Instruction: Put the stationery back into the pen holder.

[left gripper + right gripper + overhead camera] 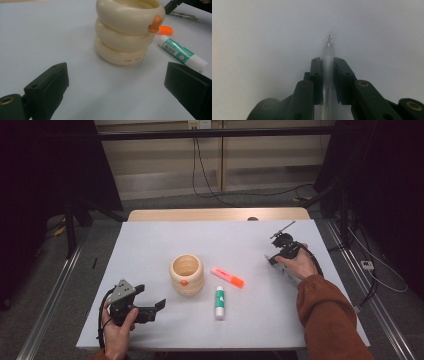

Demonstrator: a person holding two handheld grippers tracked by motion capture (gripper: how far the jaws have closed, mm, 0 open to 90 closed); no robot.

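Two grippers are in use at the white bench point(150, 245). The right gripper point(327, 75), at the 3 o'clock side in the high view, has its fingers point(316, 75) clamped on a slim translucent pen point(328, 57), whose tip projects forward past them above the bench surface. The left gripper point(150, 307), at 7 o'clock, rests with fingers point(50, 85) spread wide and empty, pointed at a cream ringed cup point(186, 274) near centre. An orange highlighter point(228, 277) and a green-and-white glue stick point(219, 302) lie just at 4 o'clock of the cup.
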